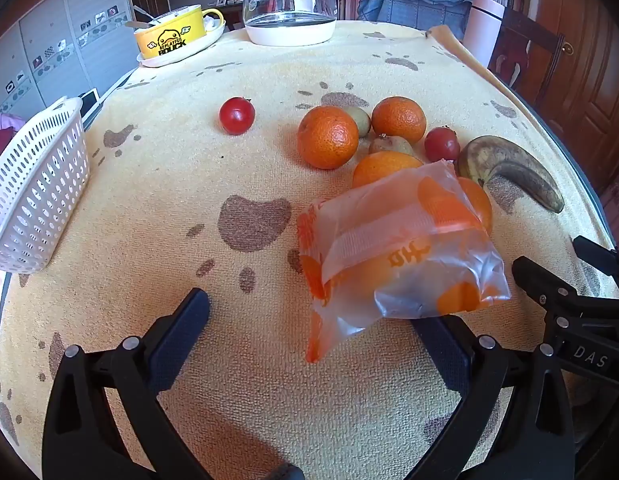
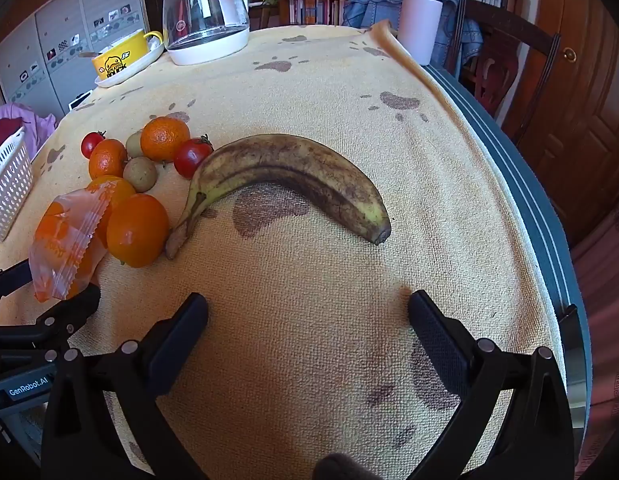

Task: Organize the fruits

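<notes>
A: Fruits, left to right?
B: Perforated white basket [image 1: 33,184]; glossy tomato [image 1: 236,115]; dimpled oranges [image 1: 328,137]; crinkled plastic bag [image 1: 397,248]; curved, browned banana [image 2: 293,176] on terry cloth [image 2: 309,280].
A: Grippers?
B: Left gripper [image 1: 309,328], right gripper [image 2: 307,320]: jaws wide, empty.

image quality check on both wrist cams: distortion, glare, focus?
Left wrist view: strong fisheye bend, dark vignette corners, glare on the plastic bag, fruit sharp. Right wrist view: same barrel bend along the table edge, the banana sharp with soft shadow, highlights on the glass kettle.
</notes>
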Motion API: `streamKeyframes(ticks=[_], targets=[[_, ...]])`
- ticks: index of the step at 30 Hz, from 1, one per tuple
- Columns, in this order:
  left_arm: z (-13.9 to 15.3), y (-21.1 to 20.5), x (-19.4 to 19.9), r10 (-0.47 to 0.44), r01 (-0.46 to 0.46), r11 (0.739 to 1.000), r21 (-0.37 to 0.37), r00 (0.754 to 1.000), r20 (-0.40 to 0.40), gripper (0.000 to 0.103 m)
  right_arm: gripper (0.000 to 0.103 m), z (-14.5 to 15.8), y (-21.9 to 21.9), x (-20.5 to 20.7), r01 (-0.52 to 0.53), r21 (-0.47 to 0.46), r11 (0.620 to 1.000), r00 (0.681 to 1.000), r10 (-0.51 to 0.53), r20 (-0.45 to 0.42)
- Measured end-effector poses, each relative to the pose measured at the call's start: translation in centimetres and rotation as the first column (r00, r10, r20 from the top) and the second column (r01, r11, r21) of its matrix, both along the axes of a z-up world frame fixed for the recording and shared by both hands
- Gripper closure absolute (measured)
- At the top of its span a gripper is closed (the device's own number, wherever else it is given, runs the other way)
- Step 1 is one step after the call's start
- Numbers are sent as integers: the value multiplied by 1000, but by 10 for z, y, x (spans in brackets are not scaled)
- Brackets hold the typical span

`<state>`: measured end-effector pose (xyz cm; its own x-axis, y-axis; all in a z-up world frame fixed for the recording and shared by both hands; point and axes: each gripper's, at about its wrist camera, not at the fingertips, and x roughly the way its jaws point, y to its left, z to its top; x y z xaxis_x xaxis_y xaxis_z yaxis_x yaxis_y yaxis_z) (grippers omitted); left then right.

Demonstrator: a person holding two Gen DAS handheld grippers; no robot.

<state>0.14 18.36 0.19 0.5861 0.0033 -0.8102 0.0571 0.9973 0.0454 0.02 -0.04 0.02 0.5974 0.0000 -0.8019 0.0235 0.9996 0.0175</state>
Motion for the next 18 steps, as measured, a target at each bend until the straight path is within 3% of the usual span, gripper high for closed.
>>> streamKeyframes(ticks=[18], targets=[[0, 1, 1, 0, 0, 1000, -1, 1000, 0, 2, 5, 0, 0, 0, 0, -1, 1000, 1000, 0, 1]])
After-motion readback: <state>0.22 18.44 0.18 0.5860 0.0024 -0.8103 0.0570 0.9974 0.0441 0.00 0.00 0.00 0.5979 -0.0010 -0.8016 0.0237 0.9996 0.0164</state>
